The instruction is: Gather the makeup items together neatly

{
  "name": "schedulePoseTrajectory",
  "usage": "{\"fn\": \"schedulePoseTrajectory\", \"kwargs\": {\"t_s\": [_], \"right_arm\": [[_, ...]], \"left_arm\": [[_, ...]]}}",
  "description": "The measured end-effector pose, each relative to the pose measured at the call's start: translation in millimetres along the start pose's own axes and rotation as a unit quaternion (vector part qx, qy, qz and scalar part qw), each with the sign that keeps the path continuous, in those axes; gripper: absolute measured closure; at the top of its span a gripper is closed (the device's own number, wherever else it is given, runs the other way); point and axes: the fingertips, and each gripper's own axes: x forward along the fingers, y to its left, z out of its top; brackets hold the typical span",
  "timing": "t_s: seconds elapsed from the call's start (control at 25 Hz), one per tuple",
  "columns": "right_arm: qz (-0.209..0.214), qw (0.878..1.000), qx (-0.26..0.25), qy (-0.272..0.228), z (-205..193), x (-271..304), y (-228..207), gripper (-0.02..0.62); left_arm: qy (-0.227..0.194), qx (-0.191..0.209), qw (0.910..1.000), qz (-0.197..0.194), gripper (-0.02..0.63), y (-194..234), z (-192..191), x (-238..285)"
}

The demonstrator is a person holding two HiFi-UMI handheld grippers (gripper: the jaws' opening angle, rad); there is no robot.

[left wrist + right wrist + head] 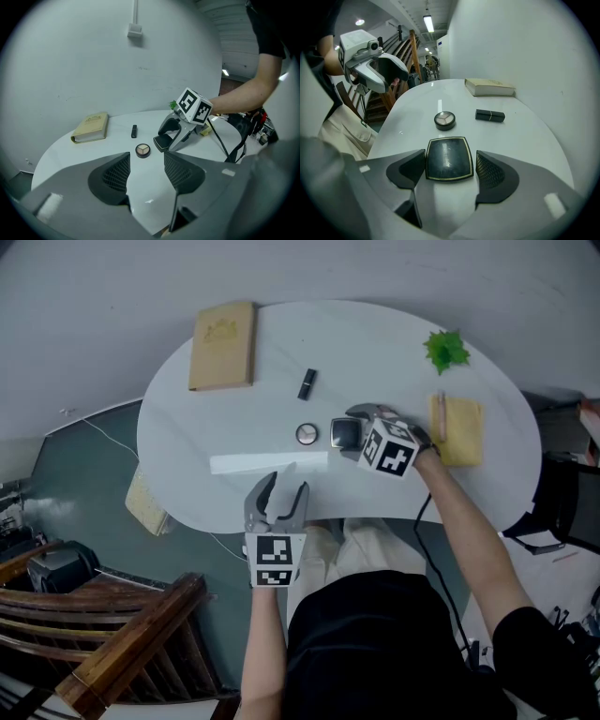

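Compact btwn right gripper jaws, touching one, slight gap at other.

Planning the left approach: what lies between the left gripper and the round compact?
Nothing: the left gripper view shows only bare white table between the open left gripper and the round compact.

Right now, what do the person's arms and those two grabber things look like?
The left gripper and the right gripper are both grey, with two curved jaws lined by dark mesh pads. Each carries a white cube printed with black square markers. A black cable trails from the right gripper. The person wears a black top with short sleeves.
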Motion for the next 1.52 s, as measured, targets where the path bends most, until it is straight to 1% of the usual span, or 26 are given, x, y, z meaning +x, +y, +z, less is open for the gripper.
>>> {"fn": "schedulePoseTrajectory", "kwargs": {"t_s": [0.32, 0.4, 0.48, 0.56, 0.64, 0.72, 0.88, 1.08, 1.36, 1.52], "right_arm": [[-0.013, 0.999, 0.017, -0.032, 7.8, -16.9, 1.5, 0.267], [-0.027, 0.998, 0.032, -0.047, 11.7, -23.9, 0.0, 0.267], [-0.043, 0.995, 0.061, -0.062, 15.4, -30.0, -1.6, 0.267], [-0.052, 0.989, 0.109, -0.089, 20.4, -36.1, -1.9, 0.268], [-0.058, 0.978, 0.157, -0.124, 27.4, -44.7, -2.2, 0.268], [-0.071, 0.968, 0.189, -0.148, 32.0, -52.4, -3.5, 0.268], [-0.101, 0.957, 0.217, -0.164, 36.4, -63.1, -2.1, 0.268], [-0.120, 0.940, 0.260, -0.188, 49.6, -78.3, 3.6, 0.270], [-0.161, 0.911, 0.314, -0.214, 67.7, -97.4, 11.4, 0.271], [-0.178, 0.898, 0.338, -0.220, 72.9, -106.0, 14.7, 0.271]], "left_arm": [[-0.003, 0.004, 1.0000, -0.003, 0.382, -1.0, 5.1, 1.9], [-0.005, 0.006, 1.0000, -0.006, 0.380, -0.6, 8.0, 4.5], [-0.008, 0.005, 0.9999, -0.010, 0.380, 0.4, 11.0, 6.2], [-0.012, 0.003, 0.9998, -0.017, 0.380, 1.2, 14.3, 8.7], [-0.015, 0.003, 0.9996, -0.025, 0.380, 2.5, 18.2, 13.9], [-0.018, 0.004, 0.9992, -0.034, 0.380, 5.4, 22.6, 21.0], [-0.025, 0.007, 0.9981, -0.056, 0.380, 13.5, 32.9, 35.1], [-0.029, 0.016, 0.9960, -0.083, 0.380, 23.9, 45.6, 53.6], [-0.027, 0.031, 0.9930, -0.111, 0.382, 39.7, 57.1, 87.0], [-0.025, 0.031, 0.9912, -0.126, 0.381, 44.5, 60.7, 104.1]]}}
